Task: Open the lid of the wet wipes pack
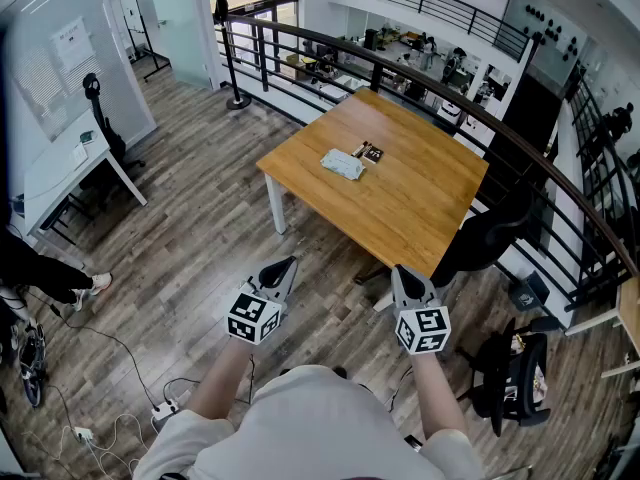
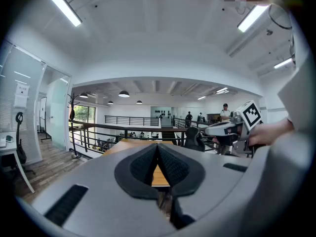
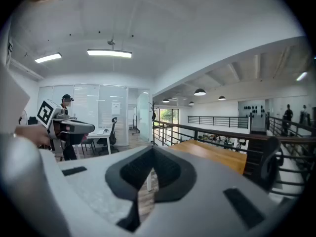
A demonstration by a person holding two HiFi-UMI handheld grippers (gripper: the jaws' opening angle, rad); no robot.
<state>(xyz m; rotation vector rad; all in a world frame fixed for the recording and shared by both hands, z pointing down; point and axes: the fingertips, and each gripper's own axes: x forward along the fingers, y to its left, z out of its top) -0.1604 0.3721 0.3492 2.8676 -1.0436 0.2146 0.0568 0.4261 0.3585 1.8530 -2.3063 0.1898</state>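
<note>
The wet wipes pack (image 1: 345,164) lies flat on the wooden table (image 1: 420,198), towards its far left side, with a small dark packet (image 1: 368,152) beside it. I stand well back from the table, over the wood floor. My left gripper (image 1: 289,265) and right gripper (image 1: 402,272) are held side by side at waist height, pointing towards the table. Both are shut and hold nothing. In the left gripper view the left gripper (image 2: 158,147) has its pads together, and the right gripper (image 2: 232,128) shows at the right. The right gripper view shows its own gripper (image 3: 152,160) shut too.
A black office chair (image 1: 487,240) stands at the table's near right corner, another (image 1: 515,378) at my right. A dark railing (image 1: 330,43) runs behind the table. A white desk (image 1: 70,173) and a person's leg (image 1: 45,273) are at the left. Cables (image 1: 110,408) lie on the floor.
</note>
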